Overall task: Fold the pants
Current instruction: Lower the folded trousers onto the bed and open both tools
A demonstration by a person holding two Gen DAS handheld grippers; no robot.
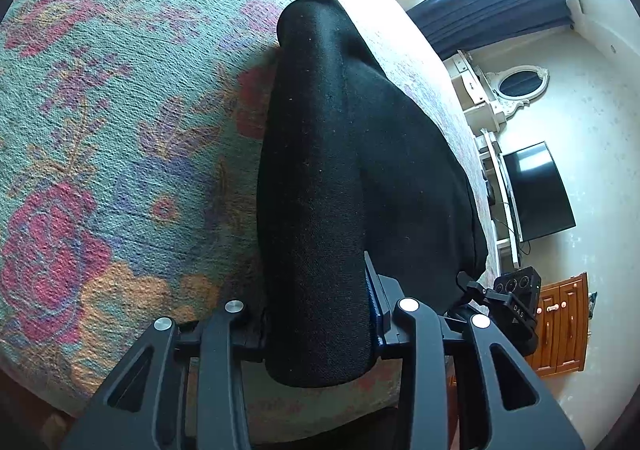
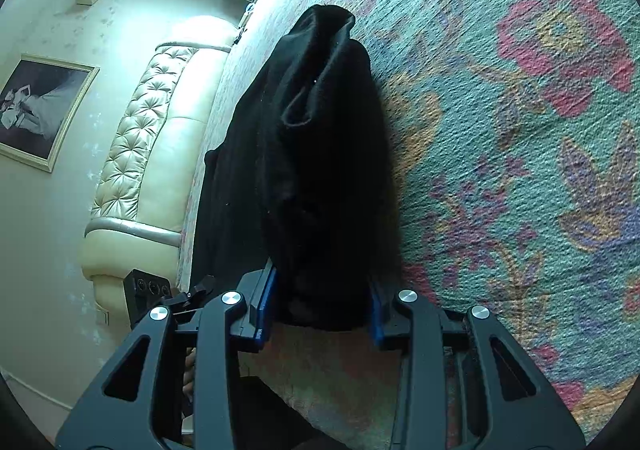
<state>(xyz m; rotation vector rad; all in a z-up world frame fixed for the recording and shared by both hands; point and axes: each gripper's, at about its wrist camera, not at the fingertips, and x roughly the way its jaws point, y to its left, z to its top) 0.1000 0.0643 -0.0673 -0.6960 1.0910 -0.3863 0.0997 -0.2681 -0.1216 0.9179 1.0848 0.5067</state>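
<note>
Both grippers, left (image 1: 320, 314) and right (image 2: 322, 306), pinch black pants (image 1: 340, 170) whose bulk hides their fingertips

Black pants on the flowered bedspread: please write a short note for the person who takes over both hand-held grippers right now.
Left hand-held gripper: shut on the black pants, near edge.
Right hand-held gripper: shut on the same near edge.
The pants lie bunched lengthwise on the flowered bedspread, the far end resting on it.
Done: both grips taken; the cloth already looks doubled.
Left: probably carry the held edge over to the far end, lay it flat, release.
</note>
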